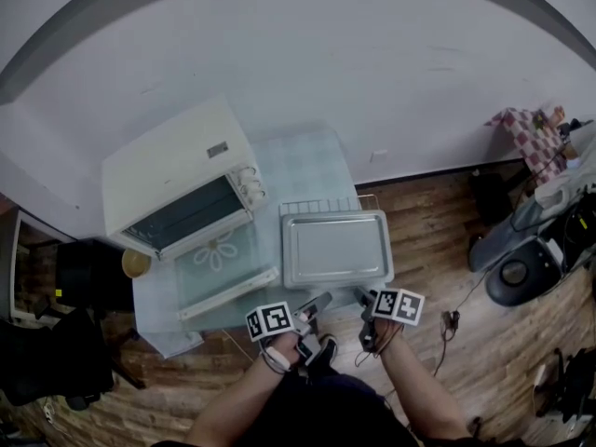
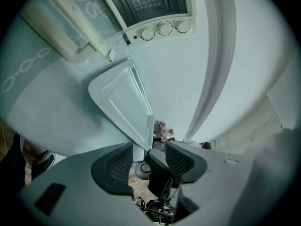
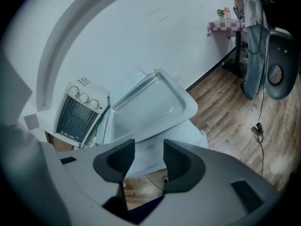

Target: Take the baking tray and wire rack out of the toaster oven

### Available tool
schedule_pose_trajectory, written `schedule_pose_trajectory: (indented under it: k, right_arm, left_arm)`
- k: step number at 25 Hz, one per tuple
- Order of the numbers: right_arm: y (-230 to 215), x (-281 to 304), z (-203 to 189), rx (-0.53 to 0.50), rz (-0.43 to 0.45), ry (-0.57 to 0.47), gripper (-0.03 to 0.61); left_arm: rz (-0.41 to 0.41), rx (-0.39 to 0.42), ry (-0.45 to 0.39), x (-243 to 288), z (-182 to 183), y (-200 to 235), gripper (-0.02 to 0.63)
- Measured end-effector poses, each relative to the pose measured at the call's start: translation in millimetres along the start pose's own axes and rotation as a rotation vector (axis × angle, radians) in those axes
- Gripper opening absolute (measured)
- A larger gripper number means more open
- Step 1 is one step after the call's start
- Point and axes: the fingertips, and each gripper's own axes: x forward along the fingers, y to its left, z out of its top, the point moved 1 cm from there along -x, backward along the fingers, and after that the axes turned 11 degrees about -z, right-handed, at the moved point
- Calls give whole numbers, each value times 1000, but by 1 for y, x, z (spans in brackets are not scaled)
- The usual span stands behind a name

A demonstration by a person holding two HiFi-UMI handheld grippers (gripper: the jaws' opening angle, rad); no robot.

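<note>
We are holding both claws low over the near edge of the bench [image 1: 312, 161], which is wearing a smooth, pale blue-green covering with a faint check. The baking tray [image 1: 335, 248] is lying flat on it, outside the toaster oven [image 1: 177, 175] and just to the right of the oven's open door. The tray is a shallow rectangle of dull silvery metal with rounded corners and a broad flat rim. The wire rack [image 1: 321, 205] is showing as a row of thin metal bars along the tray's far edge, and the tray seems to be resting on it.

The oven is sitting as a cream box with a matt shell. Its door [image 1: 219, 264] is lying open and level, the glass carrying a pale flower pattern and the front edge a long light handle bar. Three round knobs [image 2: 164, 28] are sitting in a row on the control panel, with a small red dot beside them. A small dark label [image 1: 218, 149] is sitting on the oven's top, too small for us to read.

The left claw [image 1: 317, 307] is standing apart, its dark mesh-textured pads gripping nothing, near the tray's near edge. The right claw [image 1: 361, 296] is likewise standing apart and empty, close beside that same edge. Each is carrying a marker cube [image 1: 270, 320] printed with black-and-white squares. Brown wooden floor [image 3: 225, 102] planks are running around the bench.
</note>
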Motion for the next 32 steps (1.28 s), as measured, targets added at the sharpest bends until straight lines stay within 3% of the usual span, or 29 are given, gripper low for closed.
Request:
schedule_pose_trajectory:
  k: [5, 8, 15, 21, 28, 32]
  right_arm:
    - [32, -32, 24, 46, 138, -176, 46]
    - [57, -60, 45, 5, 187, -300, 15]
    - [117, -133, 89, -233, 171, -595, 3]
    - [172, -203, 112, -516, 107, -872, 3]
    - [237, -266, 114, -653, 71, -1094, 3]
    - [258, -293, 114, -691, 62, -1180, 5]
  left_arm:
    - [6, 185, 9, -12, 26, -30, 195]
    - [6, 335, 1, -23, 50, -59, 163]
    - [25, 716, -37, -56, 108, -137, 14]
    - [40, 1110, -33, -76, 130, -217, 5]
    - [-14, 1344, -124, -95, 146, -295, 6]
    - [0, 1457, -182, -108, 158, -321, 6]
